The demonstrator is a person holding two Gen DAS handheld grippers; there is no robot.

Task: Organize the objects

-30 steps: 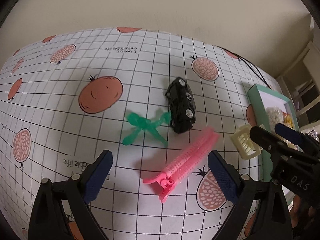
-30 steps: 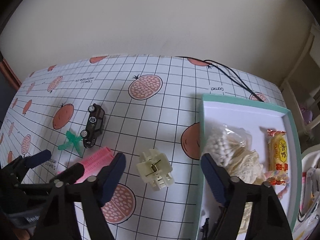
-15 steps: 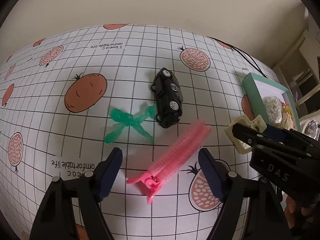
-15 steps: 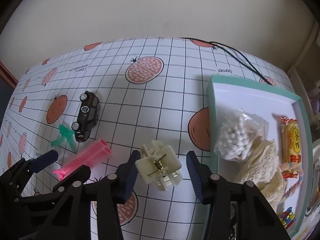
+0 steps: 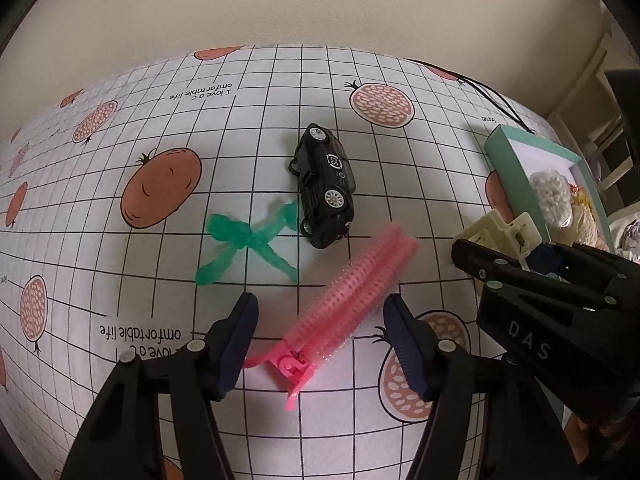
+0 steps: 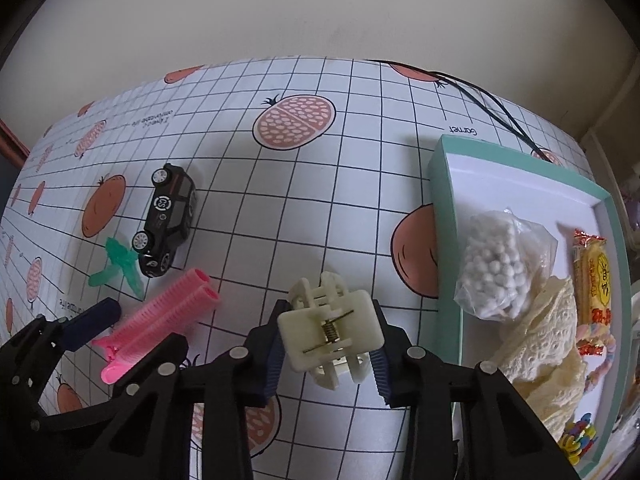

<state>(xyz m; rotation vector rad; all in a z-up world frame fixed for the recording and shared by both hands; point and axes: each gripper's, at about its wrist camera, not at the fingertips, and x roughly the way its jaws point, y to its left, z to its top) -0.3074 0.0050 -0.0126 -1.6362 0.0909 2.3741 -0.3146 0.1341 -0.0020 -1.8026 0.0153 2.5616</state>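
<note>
In the left wrist view my left gripper [image 5: 322, 340] is open low over the table, one finger on each side of a pink hair clip [image 5: 348, 300] that lies flat; gaps show on both sides. Just beyond lie a green plastic figure [image 5: 248, 240] and a black toy car [image 5: 326, 192]. In the right wrist view my right gripper [image 6: 328, 360] is shut on a cream claw clip [image 6: 330, 328], both pads pressing its sides. That clip [image 5: 500, 232] and its black gripper also show at the right of the left view. The pink hair clip [image 6: 160, 312] sits to the left.
A teal box [image 6: 444, 216] with a white inside stands at the right, holding a bag of white beads [image 6: 496, 264], cream lace [image 6: 540, 344] and a snack packet [image 6: 592, 280]. A black cable [image 6: 480, 96] runs across the far right of the gridded fruit-print tablecloth [image 6: 320, 208].
The right gripper has closed from wide open onto the cream claw clip. The left gripper has moved in and lowered, its fingers narrowing around the pink hair clip.
</note>
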